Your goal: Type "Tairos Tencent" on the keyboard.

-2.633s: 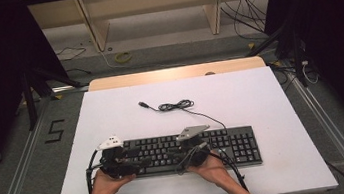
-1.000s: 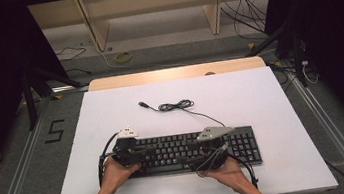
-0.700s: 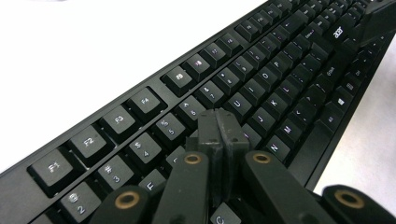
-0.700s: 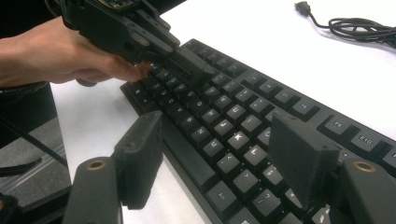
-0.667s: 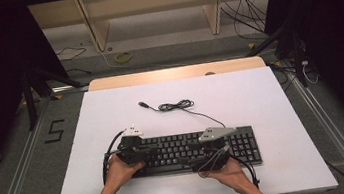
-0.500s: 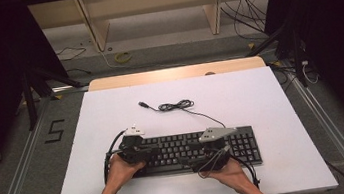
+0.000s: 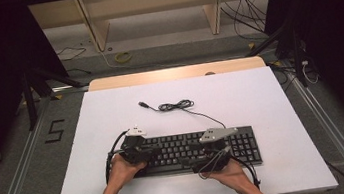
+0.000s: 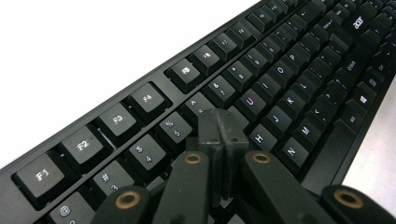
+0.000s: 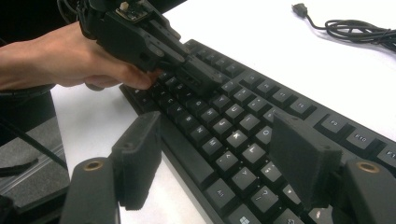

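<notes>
A flat black plastic computer keyboard (image 7: 194, 150) lies near the front edge of the white-topped bench (image 7: 260, 95), its thin black cable (image 7: 176, 105) coiled loosely behind it and unplugged. The left tool (image 8: 219, 133) has its two black jaws clenched together with nothing between them, and the joined tips press down among the keys around the 6 and Y, so it seems to be poking at one key. The right tool (image 9: 217, 158) hovers low over the bottom row near the spacebar, jaws spread wide and released, grasping nothing.

The risk I see is the blunt joined tip of the left tool: it looks broader than a single key cap, so it may press two keys at once or slip into the gap between them. A hard push could also shove the light keyboard across the smooth bench, since nothing pins it.
</notes>
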The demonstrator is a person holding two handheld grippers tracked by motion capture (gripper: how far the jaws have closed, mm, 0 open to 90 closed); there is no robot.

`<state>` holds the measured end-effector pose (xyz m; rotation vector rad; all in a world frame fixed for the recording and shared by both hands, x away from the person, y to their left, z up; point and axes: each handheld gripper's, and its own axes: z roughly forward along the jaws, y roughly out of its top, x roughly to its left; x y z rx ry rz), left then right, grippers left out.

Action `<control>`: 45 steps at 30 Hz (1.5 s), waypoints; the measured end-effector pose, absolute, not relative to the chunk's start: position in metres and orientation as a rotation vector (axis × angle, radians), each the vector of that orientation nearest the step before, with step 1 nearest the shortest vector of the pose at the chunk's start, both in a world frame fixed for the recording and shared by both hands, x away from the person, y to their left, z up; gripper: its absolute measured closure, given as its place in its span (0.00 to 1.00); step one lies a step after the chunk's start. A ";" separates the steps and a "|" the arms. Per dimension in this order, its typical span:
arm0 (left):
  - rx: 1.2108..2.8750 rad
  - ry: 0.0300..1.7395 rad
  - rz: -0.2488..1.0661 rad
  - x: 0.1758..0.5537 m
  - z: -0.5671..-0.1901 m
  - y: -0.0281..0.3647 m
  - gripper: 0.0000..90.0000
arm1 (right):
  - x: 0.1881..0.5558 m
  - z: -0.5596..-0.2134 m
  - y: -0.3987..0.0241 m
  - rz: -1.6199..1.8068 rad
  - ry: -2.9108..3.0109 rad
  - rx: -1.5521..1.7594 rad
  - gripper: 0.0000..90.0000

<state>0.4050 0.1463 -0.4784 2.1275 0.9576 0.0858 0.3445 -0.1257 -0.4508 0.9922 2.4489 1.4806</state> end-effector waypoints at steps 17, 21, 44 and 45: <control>2.070 0.968 0.064 0.403 -0.468 0.152 0.88 | 0.345 -0.451 -0.129 1.481 2.436 1.000 0.39; 2.055 0.970 0.061 0.403 -0.466 0.156 0.83 | 0.345 -0.451 -0.129 1.483 2.432 1.003 0.39; 1.988 0.969 0.015 0.398 -0.460 0.168 0.59 | 0.346 -0.449 -0.140 1.484 2.409 1.029 0.39; 1.982 0.971 0.015 0.398 -0.459 0.168 0.59 | 0.347 -0.449 -0.140 1.486 2.405 1.029 0.39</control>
